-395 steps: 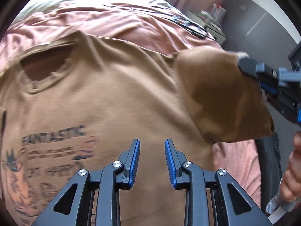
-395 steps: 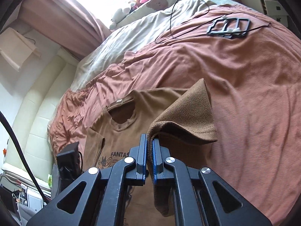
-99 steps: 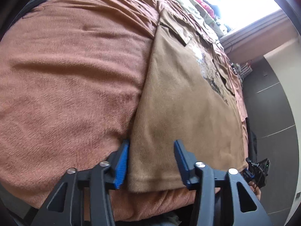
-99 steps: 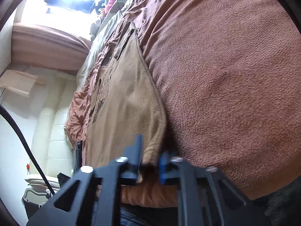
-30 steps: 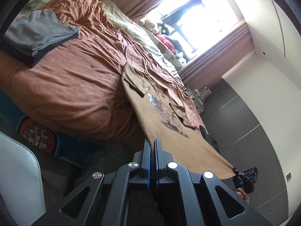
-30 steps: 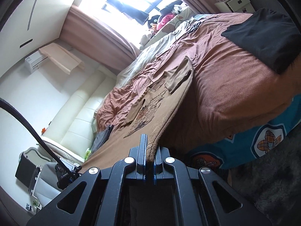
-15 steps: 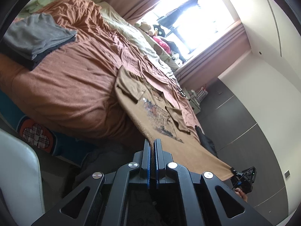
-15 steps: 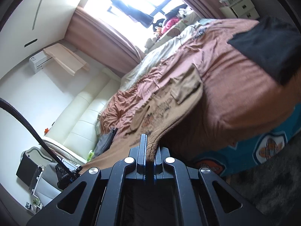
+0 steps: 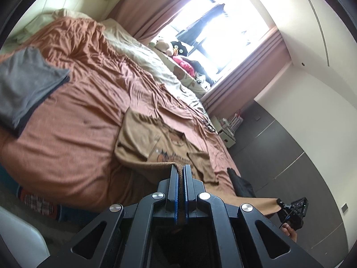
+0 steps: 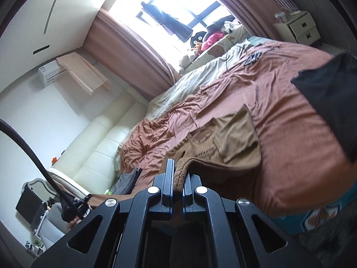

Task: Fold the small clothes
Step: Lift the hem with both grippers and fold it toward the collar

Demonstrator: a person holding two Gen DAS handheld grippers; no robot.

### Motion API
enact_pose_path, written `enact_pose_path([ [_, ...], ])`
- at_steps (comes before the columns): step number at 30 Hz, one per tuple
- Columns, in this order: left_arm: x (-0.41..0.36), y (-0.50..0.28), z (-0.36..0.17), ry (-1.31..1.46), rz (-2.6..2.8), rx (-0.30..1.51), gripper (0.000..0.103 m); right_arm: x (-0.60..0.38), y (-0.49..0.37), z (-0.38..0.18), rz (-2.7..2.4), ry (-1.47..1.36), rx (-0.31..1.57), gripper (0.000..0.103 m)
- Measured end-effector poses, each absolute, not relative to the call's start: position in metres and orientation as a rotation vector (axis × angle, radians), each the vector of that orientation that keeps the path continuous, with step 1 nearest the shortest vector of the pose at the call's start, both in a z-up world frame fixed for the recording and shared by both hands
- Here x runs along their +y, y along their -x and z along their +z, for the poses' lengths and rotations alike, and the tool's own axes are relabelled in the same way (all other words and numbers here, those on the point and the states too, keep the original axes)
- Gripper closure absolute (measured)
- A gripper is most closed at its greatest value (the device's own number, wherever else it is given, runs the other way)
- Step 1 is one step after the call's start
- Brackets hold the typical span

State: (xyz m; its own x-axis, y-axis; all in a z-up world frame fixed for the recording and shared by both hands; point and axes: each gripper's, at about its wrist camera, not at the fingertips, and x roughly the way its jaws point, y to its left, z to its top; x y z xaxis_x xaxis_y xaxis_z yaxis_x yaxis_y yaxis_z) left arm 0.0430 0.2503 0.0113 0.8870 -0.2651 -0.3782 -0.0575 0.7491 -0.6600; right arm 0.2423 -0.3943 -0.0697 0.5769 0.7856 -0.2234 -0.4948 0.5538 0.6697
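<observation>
A tan printed T-shirt (image 9: 142,143) lies on the rust-coloured bed cover with both sleeves folded inward; it also shows in the right wrist view (image 10: 234,138). My left gripper (image 9: 180,169) is shut on one bottom hem corner. My right gripper (image 10: 177,172) is shut on the other hem corner, which bunches between the fingers. Both hold the hem lifted above the bed's near edge, stretched between them, with the shirt's lower part hanging up off the cover. The right gripper also shows in the left wrist view (image 9: 292,210), and the left in the right wrist view (image 10: 73,203).
A folded grey garment (image 9: 24,84) lies at the bed's left. A black folded garment (image 10: 330,98) lies at the right. Soft toys (image 9: 169,47) sit by the window. A black object with a cable (image 10: 252,59) lies further up the bed. A white nightstand (image 10: 299,26) stands beyond.
Both grippers have carried the hem forward and higher over the bed. The shirt's lower half has lifted, and the collar end now looks closer to the hem.
</observation>
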Motion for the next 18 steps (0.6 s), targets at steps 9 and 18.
enact_pose_path([
  [9, 0.267, -0.115, 0.051, 0.656, -0.090, 0.474, 0.100, -0.358, -0.306, -0.032, 0.786, -0.545, 0.530, 0.102],
  [18, 0.284, -0.195, 0.062, 0.622, -0.059, 0.510, 0.100, -0.323, -0.375, -0.013, 0.755, -0.493, 0.570, 0.102],
])
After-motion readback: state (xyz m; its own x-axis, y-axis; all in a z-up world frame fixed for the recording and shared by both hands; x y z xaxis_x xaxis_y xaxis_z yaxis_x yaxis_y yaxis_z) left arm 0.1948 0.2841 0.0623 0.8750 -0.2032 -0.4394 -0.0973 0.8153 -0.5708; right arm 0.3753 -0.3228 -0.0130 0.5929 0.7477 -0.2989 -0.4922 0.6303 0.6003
